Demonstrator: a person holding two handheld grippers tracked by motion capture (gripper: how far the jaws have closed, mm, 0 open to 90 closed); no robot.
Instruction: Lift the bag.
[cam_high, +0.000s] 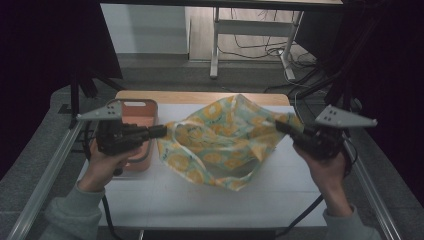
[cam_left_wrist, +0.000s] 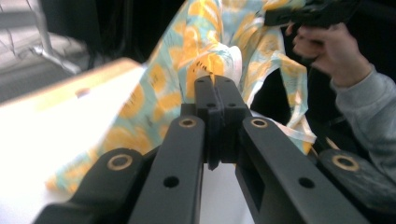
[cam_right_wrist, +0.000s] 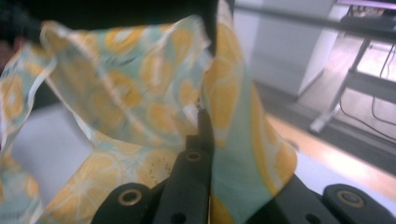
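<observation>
A white table (cam_high: 210, 200) with a wooden far edge was set in a dim room; beyond that edge a grey floor, the legs of a white desk frame (cam_high: 216, 45) and loose cables were seen. Metal rails ran along both sides of the table. At the table's left part an orange basket (cam_high: 142, 112) with a handle slot was stood, partly hidden by the left hand.

Above the middle of the table a cloth (cam_high: 220, 140) printed with orange slices on pale green was held up between two grippers, just right of the basket. The left gripper (cam_high: 162, 131) was closed on the cloth's left edge; in the left gripper view its jaws were seen pressed together with the fabric (cam_left_wrist: 205, 60) rising from between them. The right gripper (cam_high: 280, 126) was clamped on the cloth's right corner; in the right gripper view the fabric (cam_right_wrist: 233, 140) was draped over and between the shut jaws. The cloth sagged between the two grips, and its lower fold seemed to hang close to or brush the table; contact could not be told for certain.

The work was judged to be in an early-to-middle stage: both edges had been gripped and the cloth raised off the table, yet it was not spread flat, was bunched and creased in its middle, and no fold had been made. Stretching it out, laying it down and folding it, or placing it in the basket, appeared to be left.
</observation>
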